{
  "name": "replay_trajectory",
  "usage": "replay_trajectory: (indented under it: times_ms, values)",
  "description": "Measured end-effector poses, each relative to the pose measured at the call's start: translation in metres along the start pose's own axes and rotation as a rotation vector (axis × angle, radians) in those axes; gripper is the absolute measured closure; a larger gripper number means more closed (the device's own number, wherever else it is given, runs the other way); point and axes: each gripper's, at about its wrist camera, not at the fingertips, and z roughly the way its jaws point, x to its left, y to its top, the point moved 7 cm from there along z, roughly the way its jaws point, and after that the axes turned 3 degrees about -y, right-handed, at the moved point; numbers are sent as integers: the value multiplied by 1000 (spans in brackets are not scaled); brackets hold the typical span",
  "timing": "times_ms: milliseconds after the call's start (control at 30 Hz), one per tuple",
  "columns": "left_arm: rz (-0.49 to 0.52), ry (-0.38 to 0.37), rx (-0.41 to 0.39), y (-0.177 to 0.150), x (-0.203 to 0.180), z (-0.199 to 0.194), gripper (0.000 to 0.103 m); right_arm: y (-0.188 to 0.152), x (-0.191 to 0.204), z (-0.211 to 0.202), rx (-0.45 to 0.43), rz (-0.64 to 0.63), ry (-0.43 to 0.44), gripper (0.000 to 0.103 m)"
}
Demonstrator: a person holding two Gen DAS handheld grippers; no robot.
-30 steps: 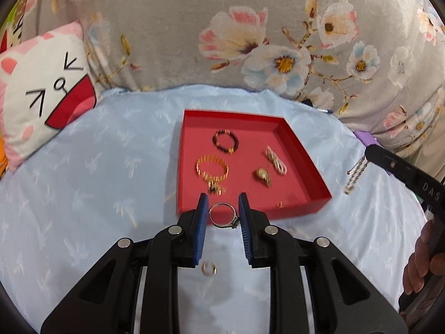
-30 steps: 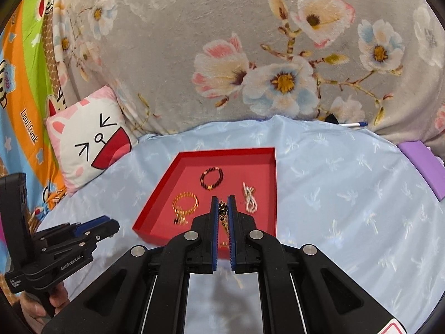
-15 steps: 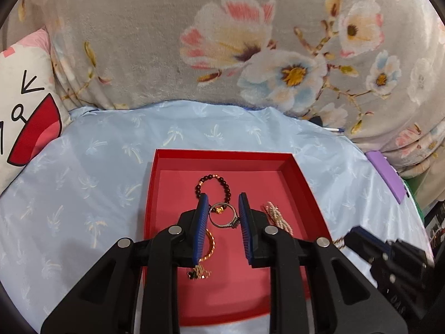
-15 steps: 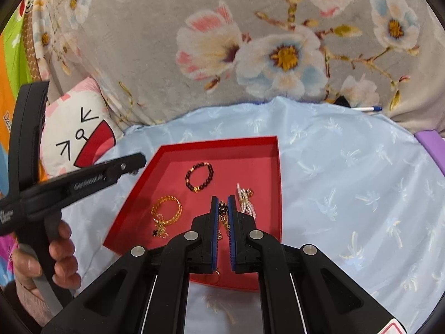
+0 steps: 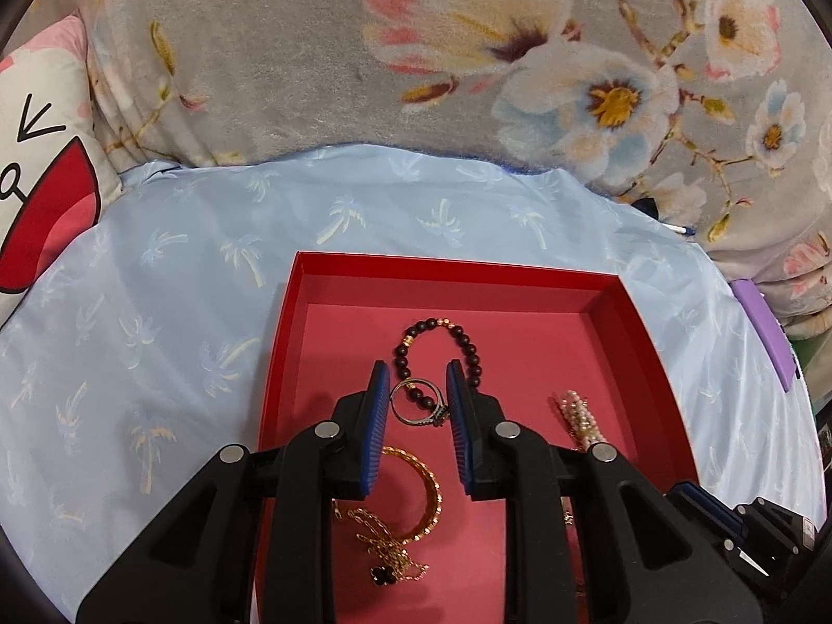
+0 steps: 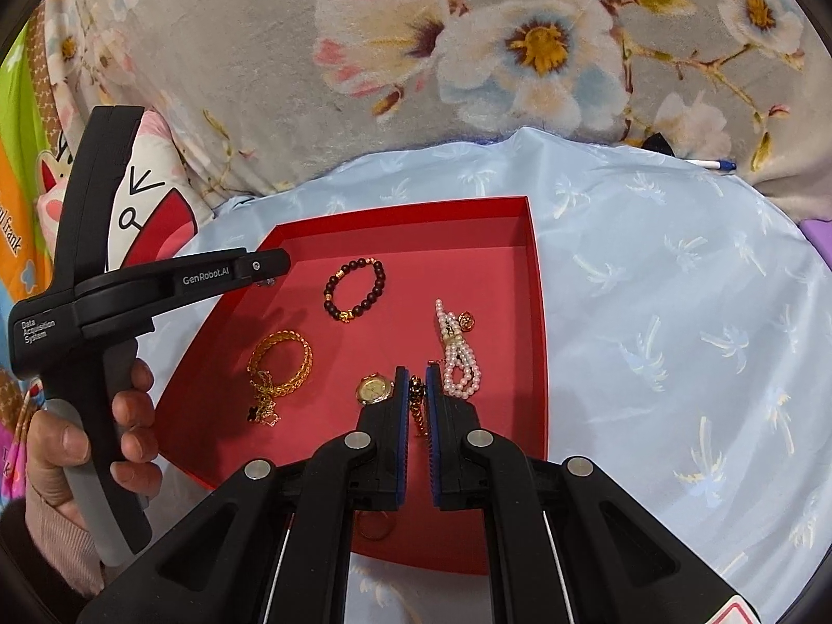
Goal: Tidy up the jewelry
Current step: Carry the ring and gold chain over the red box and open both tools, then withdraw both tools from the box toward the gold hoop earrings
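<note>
A red tray point(image 5: 634, 333) point(image 6: 538, 312) lies on the light blue cloth. In it are a dark bead bracelet point(image 5: 468, 348) point(image 6: 359, 286), a gold bangle with a chain point(image 5: 429, 489) point(image 6: 281, 364), a pearl bracelet point(image 5: 580, 416) point(image 6: 457, 359) and a gold watch point(image 6: 375, 389). My left gripper point(image 5: 418, 405) is shut on a silver ring point(image 5: 416, 408), above the tray's middle. My right gripper point(image 6: 414, 400) is shut on a thin dark and gold chain point(image 6: 416, 405) over the tray's near right part. The left gripper also shows in the right wrist view point(image 6: 260, 265).
A grey floral blanket point(image 5: 468, 52) rises behind the cloth. A cat-face pillow point(image 5: 36, 166) lies at the left. A purple object point(image 5: 764, 333) and a pen point(image 6: 715, 162) lie at the right. A gold ring point(image 6: 375, 525) lies under my right gripper's body.
Both grippers have moved forward over the tray, each still holding its piece. The left gripper has come from the tray's near edge to above its middle.
</note>
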Motion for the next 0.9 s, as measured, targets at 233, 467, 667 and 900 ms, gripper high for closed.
replay_trajectory:
  times_ms: [233, 467, 667, 900]
  values:
    - [-28, 10, -7, 1, 11, 5, 61, 0, -1, 0, -15, -4, -10, 94]
    - [-26, 39, -46, 3, 16, -10, 49, 3, 1, -15, -54, -12, -21, 85]
    - [-10, 63, -81, -2, 18, -36, 49, -5, 9, -35, -75, -33, -25, 81]
    - [3, 60, -98, -24, 14, -71, 49, -26, 15, -69, -98, -48, -26, 74]
